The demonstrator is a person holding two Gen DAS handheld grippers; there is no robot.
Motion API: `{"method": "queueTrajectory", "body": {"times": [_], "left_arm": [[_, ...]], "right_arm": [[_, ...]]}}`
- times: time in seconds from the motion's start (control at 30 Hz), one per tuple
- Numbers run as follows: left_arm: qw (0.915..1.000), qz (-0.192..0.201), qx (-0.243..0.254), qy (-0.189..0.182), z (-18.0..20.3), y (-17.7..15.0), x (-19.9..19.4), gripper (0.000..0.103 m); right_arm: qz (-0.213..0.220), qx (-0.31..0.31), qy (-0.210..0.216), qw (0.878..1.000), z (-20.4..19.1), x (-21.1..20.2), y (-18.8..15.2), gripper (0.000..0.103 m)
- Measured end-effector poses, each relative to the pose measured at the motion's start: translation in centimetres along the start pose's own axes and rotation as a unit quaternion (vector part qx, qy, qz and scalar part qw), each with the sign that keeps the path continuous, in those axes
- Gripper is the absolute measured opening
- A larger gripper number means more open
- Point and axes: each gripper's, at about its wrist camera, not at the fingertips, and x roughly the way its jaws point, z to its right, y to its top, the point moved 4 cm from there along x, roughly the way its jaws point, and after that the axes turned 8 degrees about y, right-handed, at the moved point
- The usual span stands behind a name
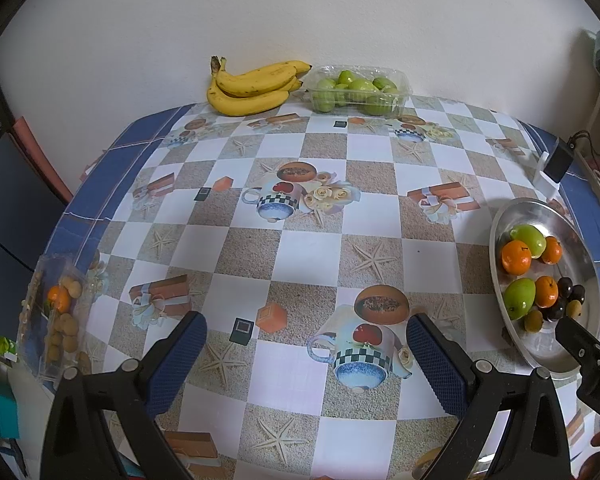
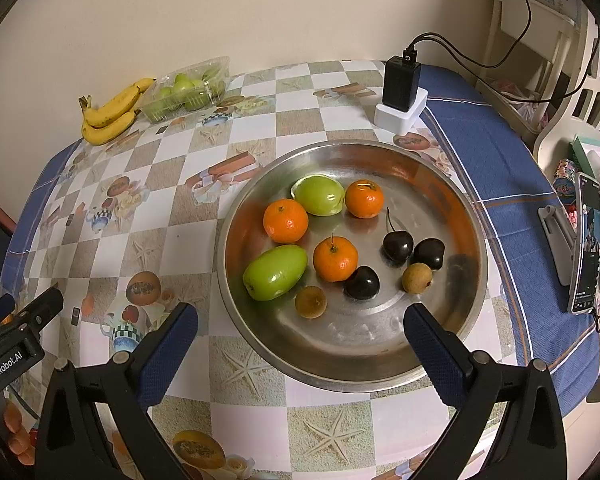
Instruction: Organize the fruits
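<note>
Mixed fruit was gathered in a steel bowl (image 2: 452, 208) on the right of the table.
Three oranges (image 2: 286, 220), two green fruits (image 2: 275, 272) and cherries (image 2: 397, 245) were seen inside; bananas (image 1: 252, 84) were left far. Right gripper (image 2: 300, 334) and left gripper (image 1: 306, 346) were held spread, empty.

In the metal bowl (image 2: 440, 200) at the table's right edge lie three oranges (image 2: 285, 220), two green fruits (image 2: 275, 272), three dark cherries (image 2: 397, 245) and two small brown fruits (image 2: 417, 278). Along the far edge sit one bunch of bananas (image 1: 252, 87) and one clear tub of green fruits (image 1: 356, 88).
</note>
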Motion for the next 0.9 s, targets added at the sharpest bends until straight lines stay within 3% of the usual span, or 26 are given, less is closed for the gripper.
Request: {"method": "queueTrajectory", "body": {"times": [0.9], "left_arm": [[0.9999, 0.006, -0.010, 0.000, -0.15, 0.10, -0.38, 0.101]], "right_arm": [[-0.002, 0.000, -0.001, 1.000, 0.11, 0.06, 0.10, 0.103]]}}
